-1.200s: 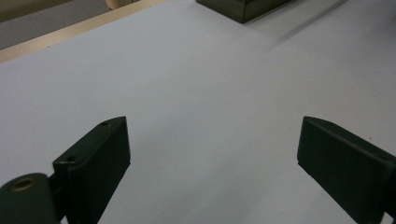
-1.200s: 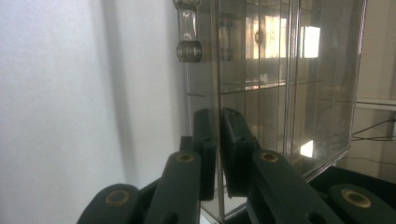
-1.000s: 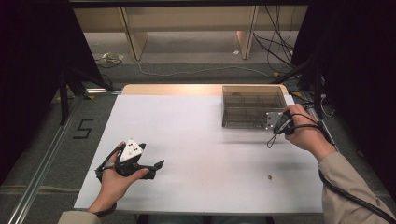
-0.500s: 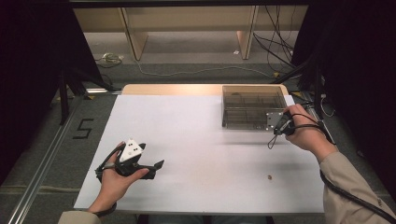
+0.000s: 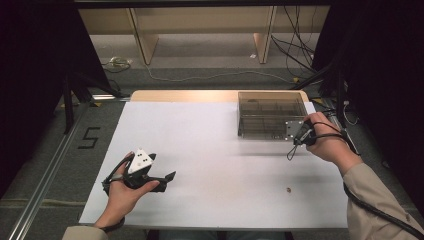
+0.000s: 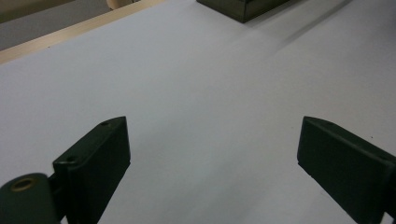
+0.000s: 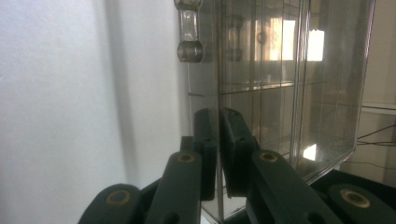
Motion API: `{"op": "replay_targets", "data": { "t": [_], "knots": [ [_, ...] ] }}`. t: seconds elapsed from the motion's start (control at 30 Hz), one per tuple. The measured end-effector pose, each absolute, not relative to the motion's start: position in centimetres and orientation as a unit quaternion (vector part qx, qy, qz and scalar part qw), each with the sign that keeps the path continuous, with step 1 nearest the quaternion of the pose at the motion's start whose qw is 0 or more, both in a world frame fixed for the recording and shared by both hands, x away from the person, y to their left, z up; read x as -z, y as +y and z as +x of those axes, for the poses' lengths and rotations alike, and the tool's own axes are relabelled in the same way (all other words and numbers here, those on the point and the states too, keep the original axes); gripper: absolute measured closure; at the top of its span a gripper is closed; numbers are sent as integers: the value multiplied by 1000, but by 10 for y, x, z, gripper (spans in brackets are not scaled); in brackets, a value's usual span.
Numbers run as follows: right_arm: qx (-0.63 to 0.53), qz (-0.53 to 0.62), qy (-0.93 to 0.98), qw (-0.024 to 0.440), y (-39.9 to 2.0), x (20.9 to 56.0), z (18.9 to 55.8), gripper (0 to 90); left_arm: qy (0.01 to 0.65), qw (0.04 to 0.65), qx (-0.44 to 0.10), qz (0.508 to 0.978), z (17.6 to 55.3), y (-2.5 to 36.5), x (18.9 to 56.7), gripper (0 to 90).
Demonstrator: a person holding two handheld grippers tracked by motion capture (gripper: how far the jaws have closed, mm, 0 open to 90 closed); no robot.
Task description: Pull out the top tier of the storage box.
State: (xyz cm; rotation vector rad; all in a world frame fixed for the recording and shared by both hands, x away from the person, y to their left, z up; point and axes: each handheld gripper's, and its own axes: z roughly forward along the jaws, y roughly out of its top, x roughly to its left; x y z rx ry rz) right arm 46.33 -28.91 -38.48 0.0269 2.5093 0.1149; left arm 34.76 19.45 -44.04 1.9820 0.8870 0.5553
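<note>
The right claw (image 7: 218,154) is clamped on the thin clear front wall of the box (image 5: 270,112), 1 pad outside and 1 inside, at the box's near right corner. A clear latch (image 7: 189,35) sits on that wall beyond the pads. Reflections blur the box's compartments, so its contents are hard to make out. The left claw (image 6: 212,154) gapes wide with nothing in it, low over the white bench (image 5: 210,150), well apart from the box. A small dark speck (image 5: 288,189) lies near of the box; I cannot tell what it is.
</note>
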Motion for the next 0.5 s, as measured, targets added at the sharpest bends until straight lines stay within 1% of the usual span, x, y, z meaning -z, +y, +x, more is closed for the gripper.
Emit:
{"op": "replay_targets", "data": {
  "t": [0.5],
  "knots": [
    [-40,9,952,303,-288,384,460,863,356,435,-224,796,347,194,440,95]
  ]
}}
